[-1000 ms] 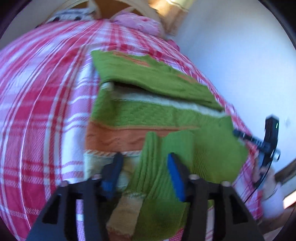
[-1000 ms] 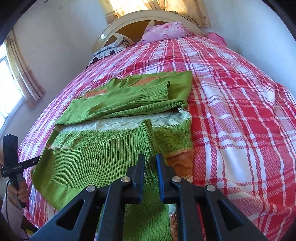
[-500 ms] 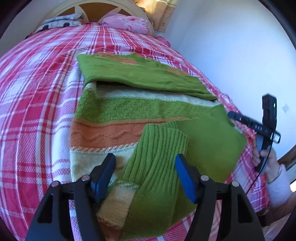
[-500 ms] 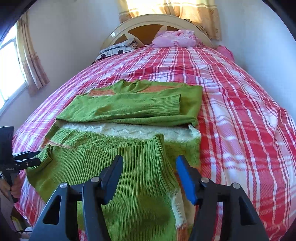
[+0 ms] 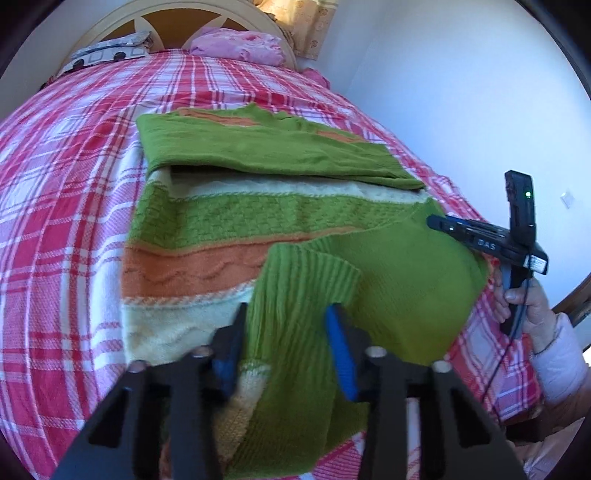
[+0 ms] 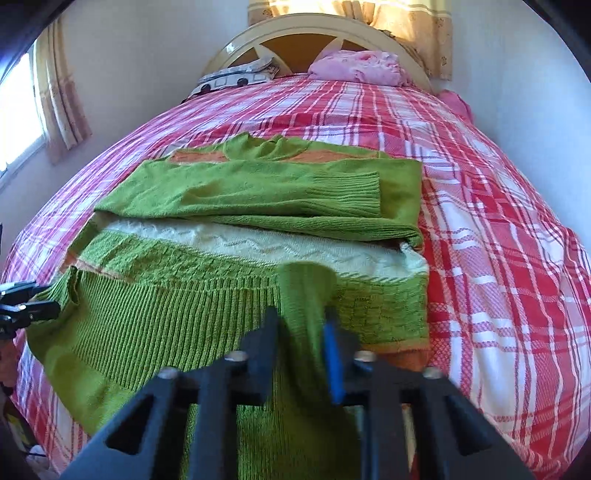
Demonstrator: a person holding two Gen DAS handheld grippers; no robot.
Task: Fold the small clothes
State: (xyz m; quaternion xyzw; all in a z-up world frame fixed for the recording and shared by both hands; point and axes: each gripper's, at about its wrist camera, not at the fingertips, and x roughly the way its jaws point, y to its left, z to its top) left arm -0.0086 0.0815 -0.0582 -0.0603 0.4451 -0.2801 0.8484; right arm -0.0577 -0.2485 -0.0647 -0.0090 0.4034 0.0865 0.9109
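A green, orange and cream knitted sweater lies flat on the bed, one sleeve folded across its upper part. The other sleeve with its ribbed cuff lies over the lower body. My left gripper is open, its blue-padded fingers on either side of that sleeve, just above it. My right gripper straddles a raised fold of the same green sleeve, its jaws a narrow gap apart with knit between them. The right gripper also shows at the bed's right edge in the left wrist view.
The bed has a red, pink and white plaid cover. A pink pillow and a patterned pillow lie against the round headboard. A white wall runs along the bed's right side. A window with curtains is at left.
The right gripper's jaws have narrowed from wide open onto a lifted fold of the sleeve. The left gripper's jaws have also narrowed a little around the sleeve.
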